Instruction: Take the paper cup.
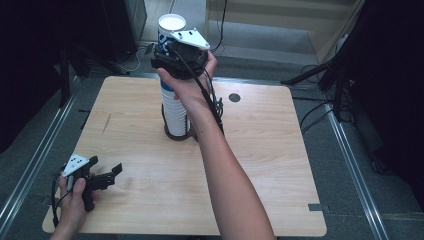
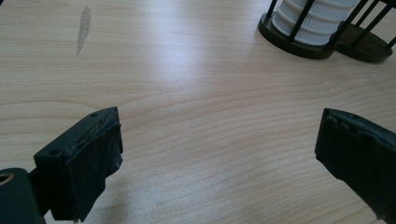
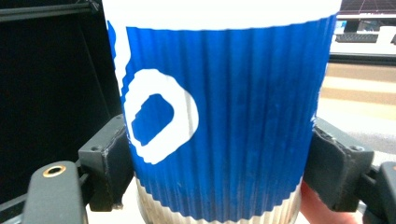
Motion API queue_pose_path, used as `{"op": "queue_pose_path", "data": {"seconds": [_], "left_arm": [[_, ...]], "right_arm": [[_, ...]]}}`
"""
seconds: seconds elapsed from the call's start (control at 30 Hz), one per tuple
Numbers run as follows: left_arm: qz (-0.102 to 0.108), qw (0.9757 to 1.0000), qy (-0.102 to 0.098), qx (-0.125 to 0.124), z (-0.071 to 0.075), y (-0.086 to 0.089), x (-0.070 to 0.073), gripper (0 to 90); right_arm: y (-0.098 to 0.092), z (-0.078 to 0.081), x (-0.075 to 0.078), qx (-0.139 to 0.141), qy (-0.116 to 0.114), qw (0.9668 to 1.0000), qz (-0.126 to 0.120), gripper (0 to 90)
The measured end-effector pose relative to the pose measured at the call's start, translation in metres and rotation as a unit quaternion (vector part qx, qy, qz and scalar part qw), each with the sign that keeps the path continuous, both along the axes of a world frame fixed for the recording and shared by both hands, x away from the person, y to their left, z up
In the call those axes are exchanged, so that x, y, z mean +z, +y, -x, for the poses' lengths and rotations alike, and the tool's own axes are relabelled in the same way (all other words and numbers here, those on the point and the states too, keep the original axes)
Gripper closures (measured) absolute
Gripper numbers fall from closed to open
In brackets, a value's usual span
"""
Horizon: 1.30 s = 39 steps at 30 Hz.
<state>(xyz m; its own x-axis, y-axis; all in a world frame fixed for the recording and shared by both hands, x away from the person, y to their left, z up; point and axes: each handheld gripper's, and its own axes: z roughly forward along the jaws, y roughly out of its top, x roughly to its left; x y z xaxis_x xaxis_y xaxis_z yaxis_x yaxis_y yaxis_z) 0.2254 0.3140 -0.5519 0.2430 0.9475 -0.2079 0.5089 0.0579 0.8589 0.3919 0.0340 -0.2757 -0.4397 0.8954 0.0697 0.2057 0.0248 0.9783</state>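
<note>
- Near the far middle of the wooden table (image 1: pixel 260 165), a tall stack of white ribbed paper cups (image 1: pixel 175 112) stands upright in a dark round-based holder (image 1: pixel 178 134) with thin black upright rods.
- On top of that stack sits a blue ribbed paper cup (image 1: pixel 168 31) with a white rim and white lettering, raised well above the table.
- The right gripper (image 1: pixel 172 55) is held high at the far side, its jaws clamped on the blue cup's two sides; in the right gripper view the cup (image 3: pixel 219 116) stands upright between the jaws, each black pad pressed against its corrugated wall.
- Just under the blue sleeve's lower edge, the right gripper view shows a pale ribbed band, seemingly the next cup down.
- The person's right hand (image 1: pixel 192 90) and forearm reach across the table's middle to that gripper.
- At the near left corner, the left gripper (image 1: pixel 112 172) rests low over the table in the person's left hand (image 1: pixel 75 200), jaws spread apart with nothing between them.
- In the left gripper view, bare wood lies between the jaws, a pale scuff mark (image 2: pixel 84 29) lies at the far left, and the holder's base (image 2: pixel 299 44) lies at the far right, well apart from this gripper.
</note>
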Motion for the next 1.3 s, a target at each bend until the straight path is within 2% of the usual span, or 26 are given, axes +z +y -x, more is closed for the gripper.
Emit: {"op": "queue_pose_path", "data": {"seconds": [0.23,0.57,0.97,1.3], "left_arm": [[-0.001,1.0,0.0,0.0,0.0,0.0,0.0,1.6],[-0.001,1.0,0.0,-0.003,0.0,0.0,0.0,1.5],[-0.002,1.0,0.001,-0.003,0.0,0.0,0.0,1.5],[-0.003,1.0,0.002,-0.001,0.0,-0.001,0.0,1.6]], "right_arm": [[-0.007,0.004,0.008,0.003,-0.011,0.9999,-0.002,19.4],[-0.021,0.005,0.01,-0.006,-0.01,0.9999,0.005,19.4],[-0.044,0.004,0.002,-0.023,-0.002,0.9997,0.002,19.3],[-0.053,0.01,-0.002,-0.024,-0.007,0.9996,0.014,19.3]]}}
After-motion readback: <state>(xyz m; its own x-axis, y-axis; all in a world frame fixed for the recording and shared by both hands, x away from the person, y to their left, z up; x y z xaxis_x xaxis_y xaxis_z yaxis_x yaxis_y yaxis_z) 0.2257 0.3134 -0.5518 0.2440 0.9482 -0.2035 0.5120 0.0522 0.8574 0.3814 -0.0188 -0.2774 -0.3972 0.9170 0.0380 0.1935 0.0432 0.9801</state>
